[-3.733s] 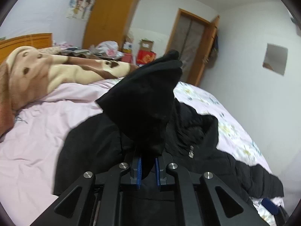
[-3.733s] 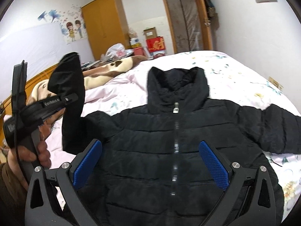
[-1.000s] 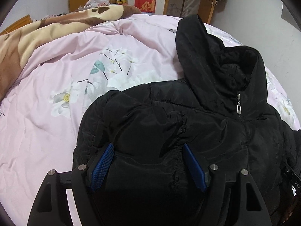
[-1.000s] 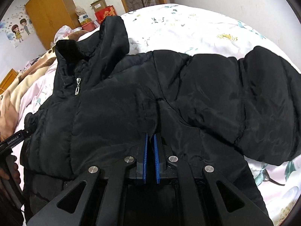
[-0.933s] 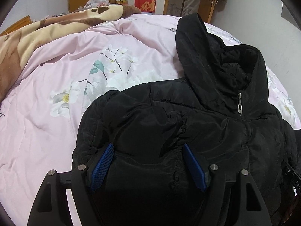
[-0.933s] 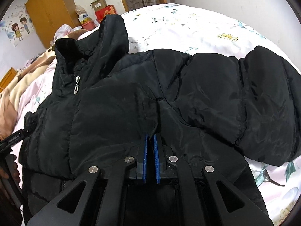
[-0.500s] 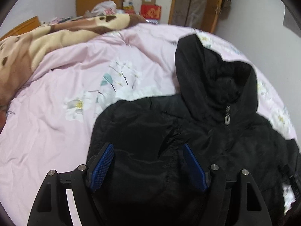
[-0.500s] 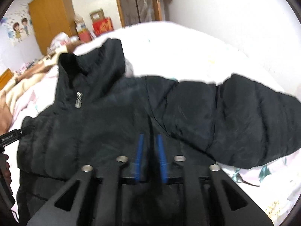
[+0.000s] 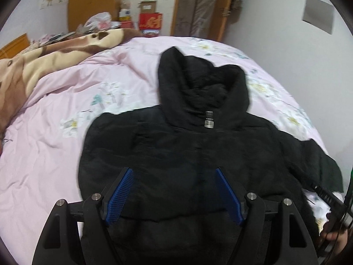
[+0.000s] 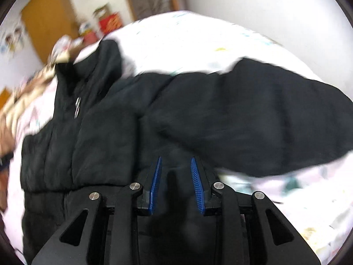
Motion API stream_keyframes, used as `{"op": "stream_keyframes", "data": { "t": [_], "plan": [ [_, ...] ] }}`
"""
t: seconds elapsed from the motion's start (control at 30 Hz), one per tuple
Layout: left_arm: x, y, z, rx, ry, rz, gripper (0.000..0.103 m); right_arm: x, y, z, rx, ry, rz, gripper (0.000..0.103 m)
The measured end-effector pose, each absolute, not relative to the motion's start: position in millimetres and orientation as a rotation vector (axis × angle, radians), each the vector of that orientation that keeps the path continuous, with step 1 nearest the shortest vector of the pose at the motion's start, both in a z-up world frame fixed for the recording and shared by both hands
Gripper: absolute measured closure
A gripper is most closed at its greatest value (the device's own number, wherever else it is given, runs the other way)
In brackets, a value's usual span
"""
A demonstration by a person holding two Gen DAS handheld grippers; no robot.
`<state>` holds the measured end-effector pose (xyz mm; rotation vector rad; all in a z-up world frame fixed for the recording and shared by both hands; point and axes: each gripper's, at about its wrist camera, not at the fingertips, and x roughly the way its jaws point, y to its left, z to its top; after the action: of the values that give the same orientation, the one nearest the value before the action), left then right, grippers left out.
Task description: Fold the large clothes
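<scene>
A black padded jacket [image 9: 198, 150] lies face up on the bed, zip closed and collar [image 9: 205, 84] pointing away. Its left sleeve is folded in over the chest. The other sleeve [image 10: 264, 114] stretches out to the right across the quilt. My left gripper [image 9: 173, 170] hovers above the jacket's lower chest, open wide with nothing between its blue pads. My right gripper [image 10: 175, 159] is above the right side of the jacket [image 10: 110, 137]; its pads stand a little apart and press on nothing. The right view is blurred.
The pink flowered quilt [image 9: 55, 143] covers the bed. A brown and beige blanket [image 9: 44, 61] is heaped at the far left. A wardrobe [image 9: 92, 2], boxes [image 9: 151, 21] and a door [image 9: 203, 6] stand beyond the bed. A hand [image 9: 333, 236] shows at the lower right.
The left sleeve, earlier held up, now lies folded on the jacket. Both grippers have pulled back and up. The right gripper's pads, shut a second ago, have parted.
</scene>
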<state>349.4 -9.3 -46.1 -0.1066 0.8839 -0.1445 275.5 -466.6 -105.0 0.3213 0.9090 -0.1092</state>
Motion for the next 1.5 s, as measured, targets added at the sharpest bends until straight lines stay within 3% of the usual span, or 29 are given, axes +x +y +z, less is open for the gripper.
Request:
{"op": "stream_keyframes", "data": {
  "t": [0.17,0.5,0.6,0.7,0.83,1.07,1.1,1.27,1.37,1.5],
  "plan": [
    [335.1,-42.7,-41.9,-0.118,0.861,-0.218,0.027,233.5,-549.7,-89.6,0.457,0.813,-0.253,0.056],
    [328.7,-97.2,-44.9,-0.107,0.882,-0.295,0.027,182.1,-682.1,-107.3,0.613,0.748,-0.490,0.048],
    [324.4,-115.2,-40.3,-0.100,0.870,-0.317,0.027,175.3,-707.9,-119.5,0.671,0.753,-0.505,0.041],
    [321.4,-135.2,-36.9,-0.085,0.854,-0.352,0.027,175.0,-716.6,-122.2,0.677,0.744,-0.499,0.040],
    [322.8,-156.8,-41.2,-0.078,0.874,-0.383,0.027,184.6,-717.1,-123.9,0.705,0.746,-0.473,0.031],
    [325.4,-172.7,-50.7,-0.055,0.897,-0.403,0.027,200.6,-727.7,-127.2,0.764,0.758,-0.484,0.031],
    [326.4,-171.6,-51.9,-0.062,0.901,-0.404,0.027,202.7,-727.3,-127.0,0.759,0.759,-0.486,0.032],
    [327.9,-163.3,-53.4,-0.061,0.910,-0.385,0.027,204.9,-726.2,-117.7,0.705,0.747,-0.507,0.080],
    [327.4,-155.4,-51.1,-0.071,0.905,-0.376,0.027,206.2,-723.9,-108.6,0.677,0.733,-0.488,0.090],
    [326.3,-146.5,-46.7,-0.085,0.897,-0.368,0.027,204.0,-707.7,-75.9,0.623,0.649,-0.442,0.092]
  ]
}}
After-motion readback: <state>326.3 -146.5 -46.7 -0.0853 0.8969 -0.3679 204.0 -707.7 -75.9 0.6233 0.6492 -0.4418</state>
